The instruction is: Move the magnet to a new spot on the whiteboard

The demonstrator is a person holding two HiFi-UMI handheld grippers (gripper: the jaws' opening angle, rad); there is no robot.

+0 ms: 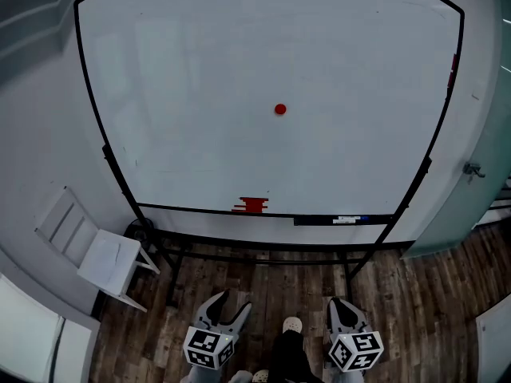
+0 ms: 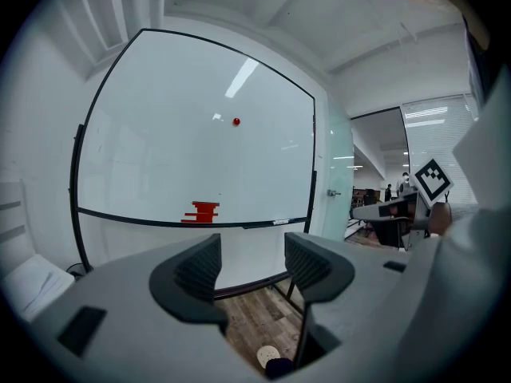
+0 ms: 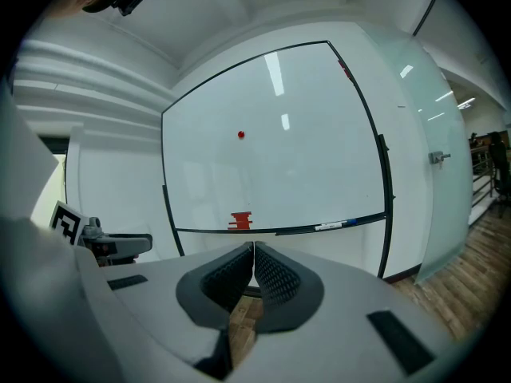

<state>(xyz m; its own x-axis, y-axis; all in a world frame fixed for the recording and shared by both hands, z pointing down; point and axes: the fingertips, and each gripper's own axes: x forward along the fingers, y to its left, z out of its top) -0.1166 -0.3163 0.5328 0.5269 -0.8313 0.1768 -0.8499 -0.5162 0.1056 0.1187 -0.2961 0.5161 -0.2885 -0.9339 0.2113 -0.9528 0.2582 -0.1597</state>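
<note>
both grippers low at frame bottom, well short of the whiteboard (image 1: 200, 70): left gripper (image 1: 226, 311) jaws apart, right gripper (image 1: 342, 309) closed empty, magnet (image 1: 280, 109) untouched mid-frame.

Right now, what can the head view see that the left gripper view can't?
Only the head view shows the marker cube on the left gripper, seen from above. Only the left gripper view shows the office past the glass wall, and that gripper's tongs close up, open with nothing between them. Both show the whiteboard and the red magnet stuck on it.
</note>
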